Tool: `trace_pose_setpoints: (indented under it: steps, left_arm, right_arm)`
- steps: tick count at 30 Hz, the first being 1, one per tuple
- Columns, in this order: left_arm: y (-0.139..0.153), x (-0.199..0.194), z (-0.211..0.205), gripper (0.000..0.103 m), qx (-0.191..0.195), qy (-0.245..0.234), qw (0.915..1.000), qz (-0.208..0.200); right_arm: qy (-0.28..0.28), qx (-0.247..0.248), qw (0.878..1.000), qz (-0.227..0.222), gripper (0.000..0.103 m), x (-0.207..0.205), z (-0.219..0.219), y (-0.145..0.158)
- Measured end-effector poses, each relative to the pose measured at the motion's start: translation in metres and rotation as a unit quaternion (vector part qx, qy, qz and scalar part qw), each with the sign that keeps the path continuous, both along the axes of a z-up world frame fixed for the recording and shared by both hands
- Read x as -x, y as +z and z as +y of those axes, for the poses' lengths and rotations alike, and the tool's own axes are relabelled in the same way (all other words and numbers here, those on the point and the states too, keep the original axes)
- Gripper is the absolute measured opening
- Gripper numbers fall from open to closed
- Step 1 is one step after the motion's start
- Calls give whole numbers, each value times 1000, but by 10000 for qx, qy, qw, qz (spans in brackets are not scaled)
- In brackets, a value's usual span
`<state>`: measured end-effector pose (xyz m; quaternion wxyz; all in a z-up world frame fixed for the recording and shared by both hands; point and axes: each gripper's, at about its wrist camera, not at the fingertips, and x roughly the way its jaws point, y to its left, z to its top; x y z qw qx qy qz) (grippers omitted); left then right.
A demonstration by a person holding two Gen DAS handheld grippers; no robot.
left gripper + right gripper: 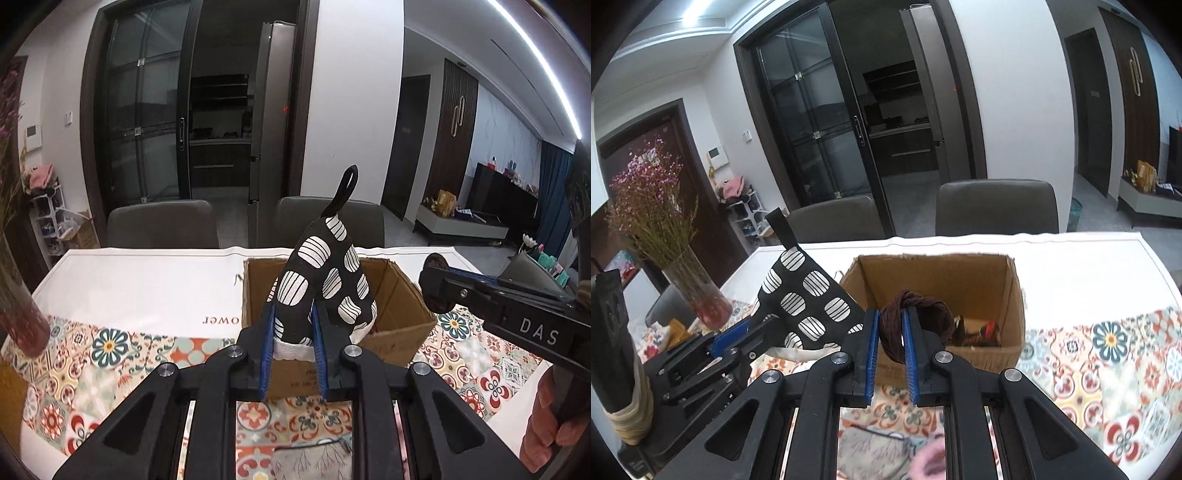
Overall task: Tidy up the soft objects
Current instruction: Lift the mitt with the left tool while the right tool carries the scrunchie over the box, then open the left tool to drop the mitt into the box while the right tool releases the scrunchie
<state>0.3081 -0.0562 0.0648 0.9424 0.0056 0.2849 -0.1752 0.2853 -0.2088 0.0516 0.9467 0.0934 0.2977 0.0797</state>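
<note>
My left gripper (pixel 293 314) is shut on a black oven mitt with white striped patches (pixel 325 280), held upright over the near left part of an open cardboard box (pixel 402 295); its loop points up. My right gripper (pixel 889 325) is shut on a brown twisted fabric ring (pixel 916 314), held over the box's near edge (pixel 1015 295). In the right wrist view the mitt (pixel 805 299) and left gripper (pixel 731 338) sit to the left of the box. The right gripper (pixel 436 284) shows at the right in the left wrist view. Some small items lie inside the box.
The table has a patterned floral cloth (pixel 110 350) and a white runner (pixel 147 280). A glass vase of dried pink flowers (pixel 698 295) stands at the left. Two grey chairs (pixel 993 210) stand behind the table. A patterned pouch (pixel 310 458) and something pink (pixel 931 461) lie below the grippers.
</note>
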Motion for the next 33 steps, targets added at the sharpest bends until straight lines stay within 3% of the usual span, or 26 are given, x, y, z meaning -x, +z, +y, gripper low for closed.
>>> trace_pose_setpoints:
  steps: [12, 22, 33]
  left_arm:
    - [-5, -52, -29, 20, -310, -170, 9981, 501]
    - [-37, -92, -54, 21, -681, -341, 9898, 1200]
    - [-53, -110, -63, 27, -884, -495, 9830, 1532]
  right_arm:
    - [251, -120, 9982, 529, 15, -64, -18, 0]
    - [191, 17, 9919, 1259, 15, -112, -30, -35]
    - [191, 128, 9814, 1904, 17, -139, -39, -67]
